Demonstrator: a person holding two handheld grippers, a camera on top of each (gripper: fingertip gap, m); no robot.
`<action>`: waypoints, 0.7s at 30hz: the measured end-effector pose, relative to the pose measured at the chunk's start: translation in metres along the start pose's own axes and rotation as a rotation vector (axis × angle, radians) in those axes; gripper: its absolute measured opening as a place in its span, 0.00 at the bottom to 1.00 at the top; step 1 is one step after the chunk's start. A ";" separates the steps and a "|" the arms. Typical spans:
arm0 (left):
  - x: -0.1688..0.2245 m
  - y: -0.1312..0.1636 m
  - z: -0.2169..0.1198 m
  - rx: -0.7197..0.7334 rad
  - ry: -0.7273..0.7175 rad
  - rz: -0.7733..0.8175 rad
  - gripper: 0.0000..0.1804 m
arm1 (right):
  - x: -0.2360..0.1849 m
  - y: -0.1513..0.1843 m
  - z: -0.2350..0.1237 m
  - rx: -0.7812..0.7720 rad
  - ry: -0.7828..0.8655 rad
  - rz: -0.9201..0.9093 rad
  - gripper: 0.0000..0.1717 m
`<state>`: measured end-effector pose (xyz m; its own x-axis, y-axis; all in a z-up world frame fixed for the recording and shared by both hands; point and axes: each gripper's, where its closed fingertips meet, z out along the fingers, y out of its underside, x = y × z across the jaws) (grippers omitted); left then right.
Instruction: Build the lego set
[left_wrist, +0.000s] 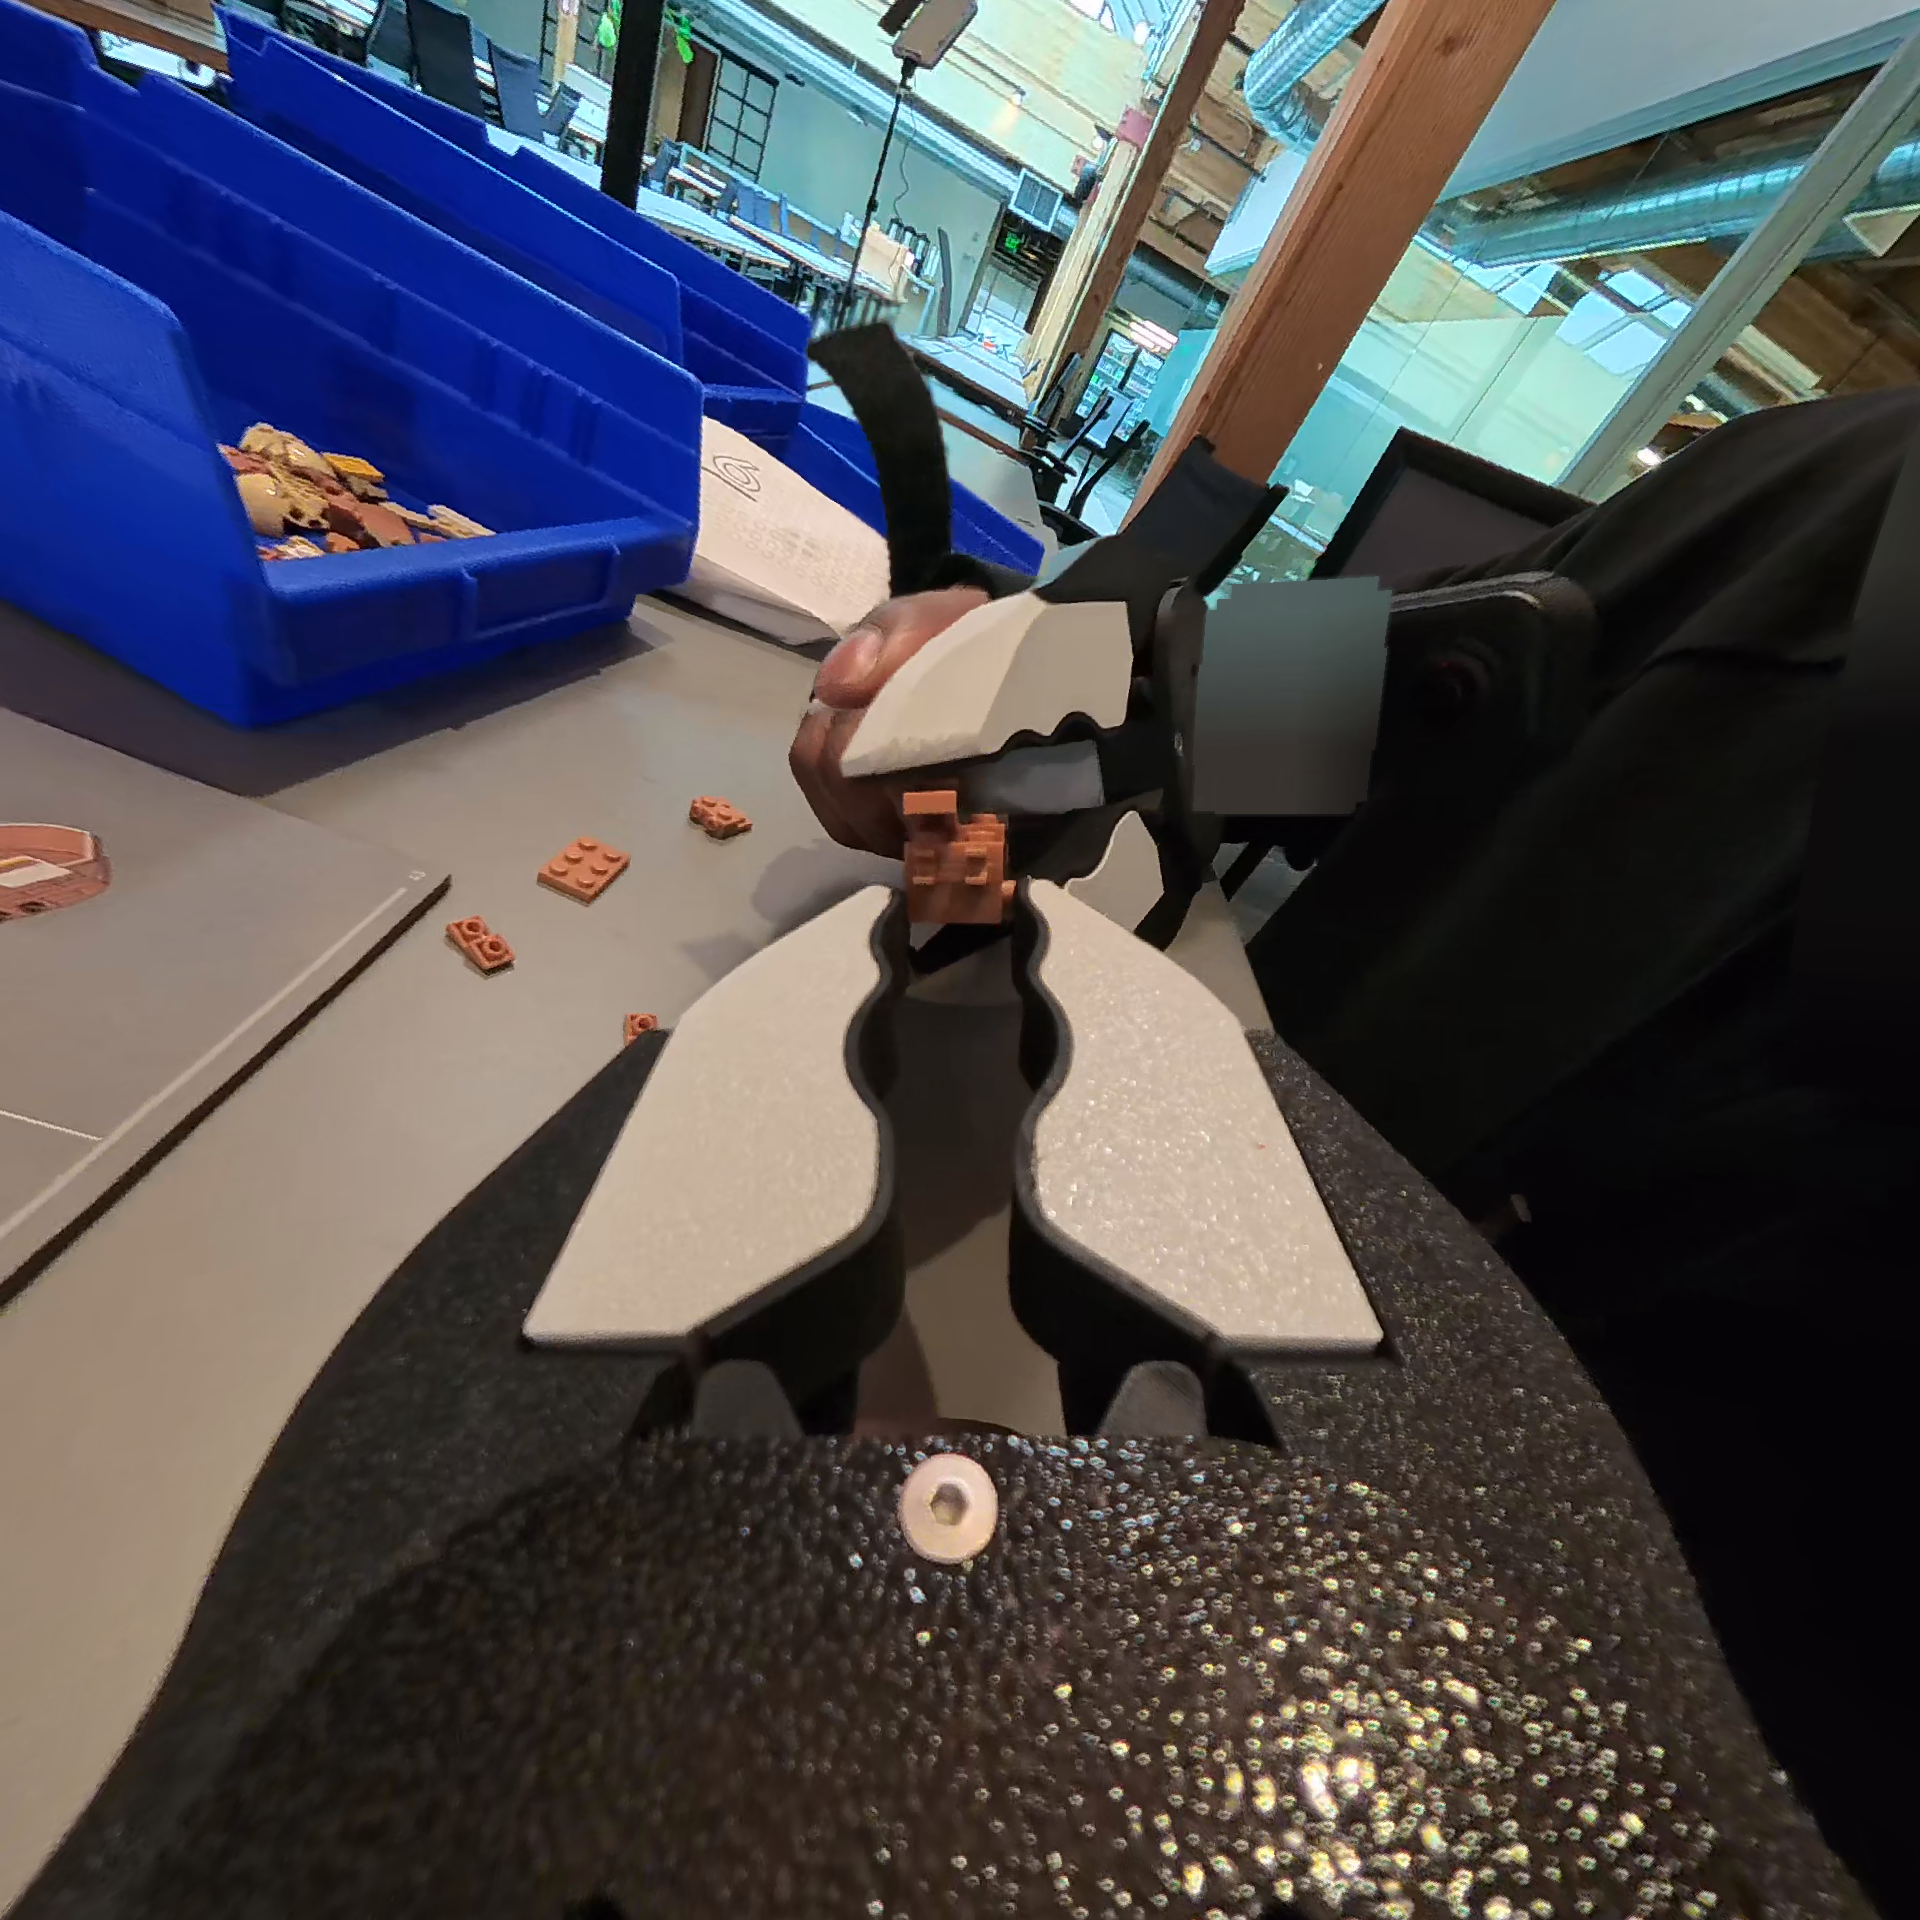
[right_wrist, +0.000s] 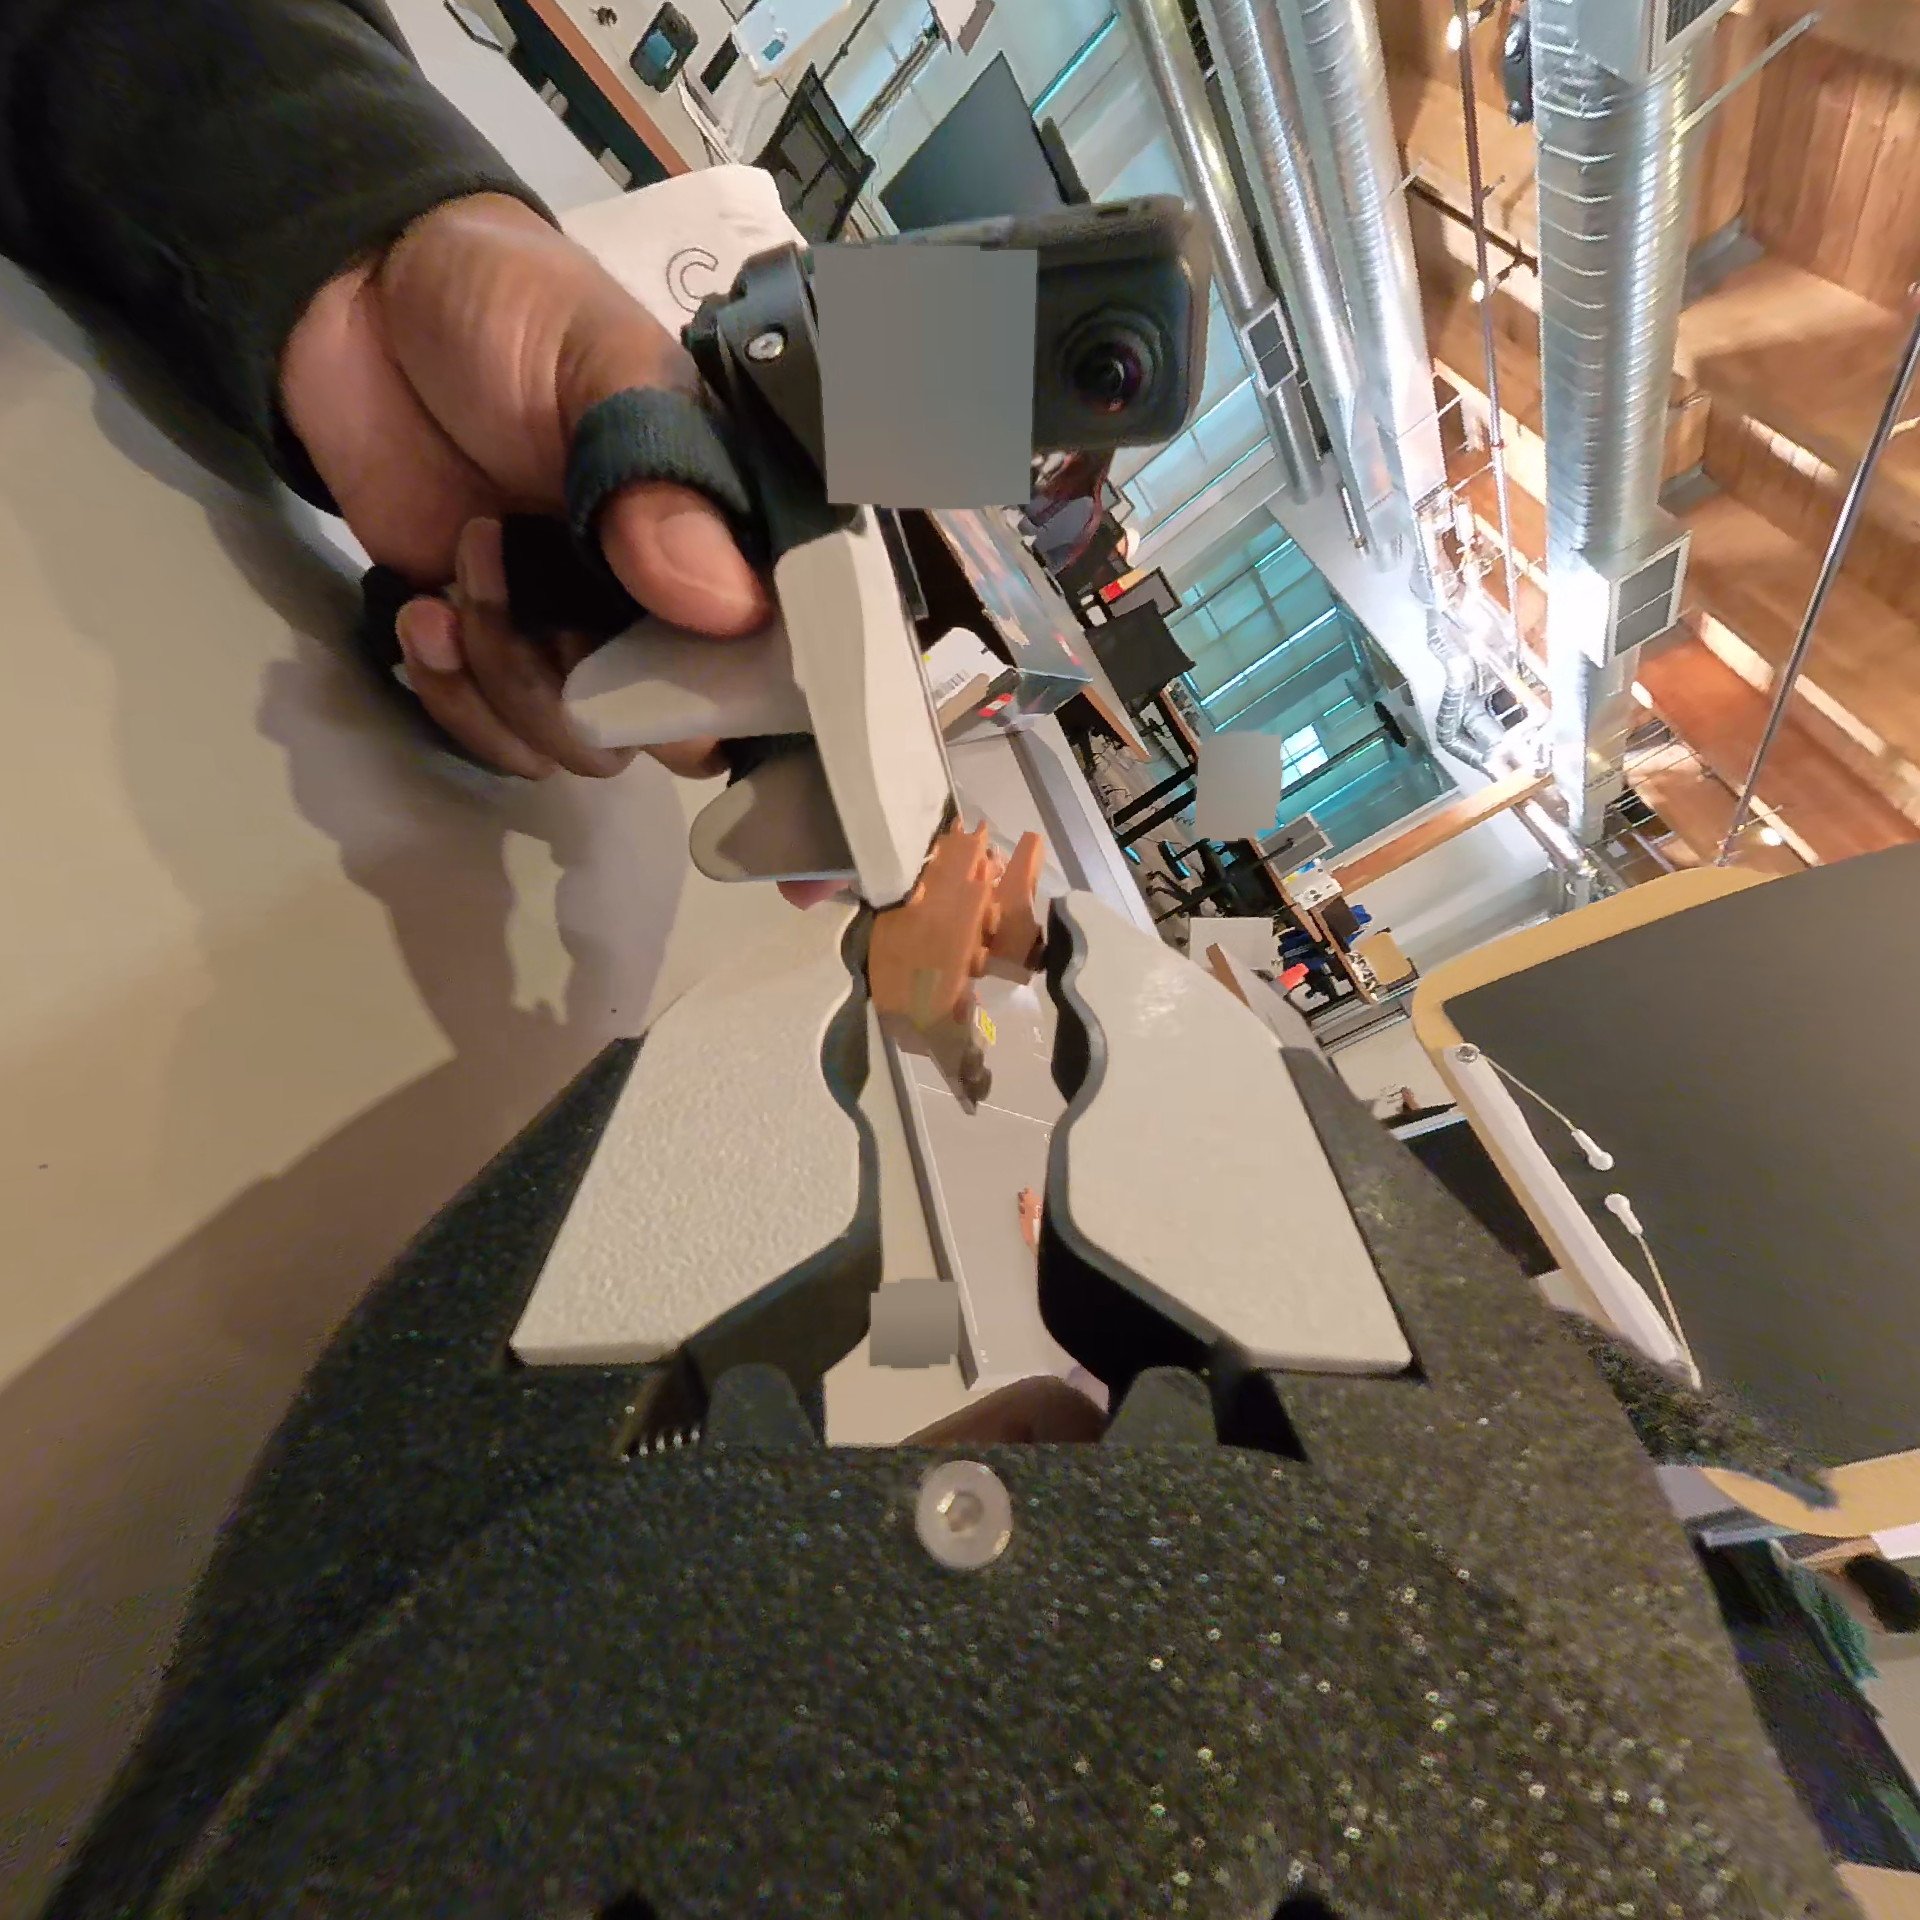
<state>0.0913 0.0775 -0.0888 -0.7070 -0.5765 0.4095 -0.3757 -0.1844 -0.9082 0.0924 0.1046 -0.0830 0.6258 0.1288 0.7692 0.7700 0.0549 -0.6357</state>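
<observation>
A small brown brick assembly (left_wrist: 954, 864) is held above the grey table (left_wrist: 416, 1195) between both grippers. My left gripper (left_wrist: 956, 912) is shut on its lower end, with both pads against it. My right gripper (left_wrist: 971, 774) comes in from the upper right and grips the top of the assembly. In the right wrist view my right gripper (right_wrist: 961, 925) is shut on the same assembly (right_wrist: 951, 935), which touches both pads. One of the left gripper's fingers (right_wrist: 868, 727) reaches in from the upper left and meets the assembly.
Blue bins (left_wrist: 436, 343) stand at the back left, and one holds several tan and brown pieces (left_wrist: 322, 499). Loose brown plates (left_wrist: 584, 868) (left_wrist: 480, 943) (left_wrist: 719, 816) lie on the table. A dark-edged grey board (left_wrist: 208, 997) lies at the left. White paper (left_wrist: 779, 551) lies behind. My left and right fingertips are right by each other.
</observation>
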 end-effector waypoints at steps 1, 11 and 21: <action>-0.001 0.000 0.000 -0.005 -0.009 0.008 0.10 | 0.000 0.001 0.000 -0.007 -0.001 -0.001 0.18; -0.011 0.010 0.000 -0.082 -0.119 0.084 0.10 | -0.005 0.014 0.004 -0.083 0.003 -0.154 0.18; -0.021 0.019 0.000 -0.166 -0.229 0.170 0.10 | -0.013 0.028 0.008 -0.178 -0.034 -0.212 0.18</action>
<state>0.0989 0.0859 -0.1146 -0.6216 -0.7556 0.2063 -0.3696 0.0508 -0.9278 0.1048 0.1119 -0.1109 0.4458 0.1663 0.8796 0.8951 -0.0900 -0.4366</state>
